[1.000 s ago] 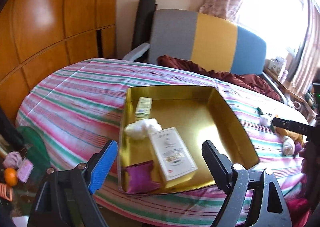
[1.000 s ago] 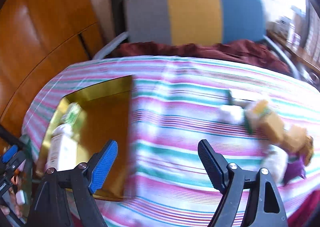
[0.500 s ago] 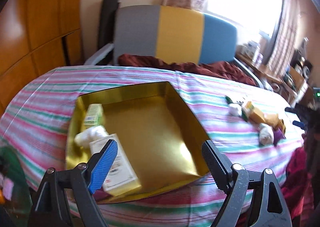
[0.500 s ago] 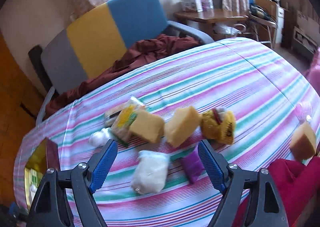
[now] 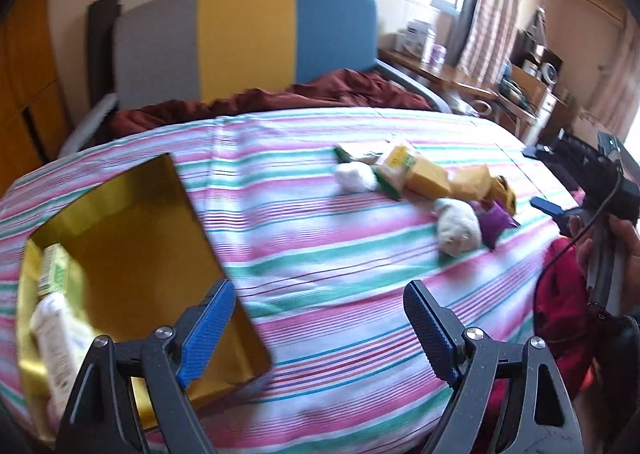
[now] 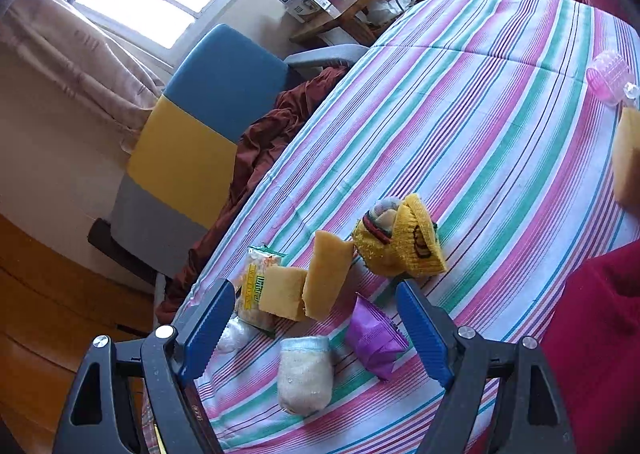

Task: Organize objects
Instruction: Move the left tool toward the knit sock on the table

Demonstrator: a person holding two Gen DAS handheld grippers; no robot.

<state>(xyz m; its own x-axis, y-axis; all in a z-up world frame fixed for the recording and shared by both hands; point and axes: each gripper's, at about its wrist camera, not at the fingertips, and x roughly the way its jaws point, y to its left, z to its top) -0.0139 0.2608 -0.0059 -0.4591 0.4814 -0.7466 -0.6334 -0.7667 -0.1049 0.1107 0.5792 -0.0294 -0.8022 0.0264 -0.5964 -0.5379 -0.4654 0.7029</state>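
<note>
Striped tablecloth (image 6: 500, 141) holds a pile near its front edge. Right gripper (image 6: 316, 328) hangs wide open and empty over the white pouch (image 6: 306, 374) and purple packet (image 6: 376, 338); left gripper (image 5: 316, 324), also open and empty, sits beside the gold tray (image 5: 140, 246), well apart from the pile.

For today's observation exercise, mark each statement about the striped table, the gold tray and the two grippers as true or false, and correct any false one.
1. The left gripper holds a yellow sponge. False: its jaws stand open with nothing between them.
2. The gold tray already holds some boxes. True.
3. The purple packet lies inside the tray. False: it lies on the striped tablecloth beside the white roll.
4. The right gripper is open and empty. True.
5. Two yellow sponges lie next to the yellow knitted toy. True.
</note>
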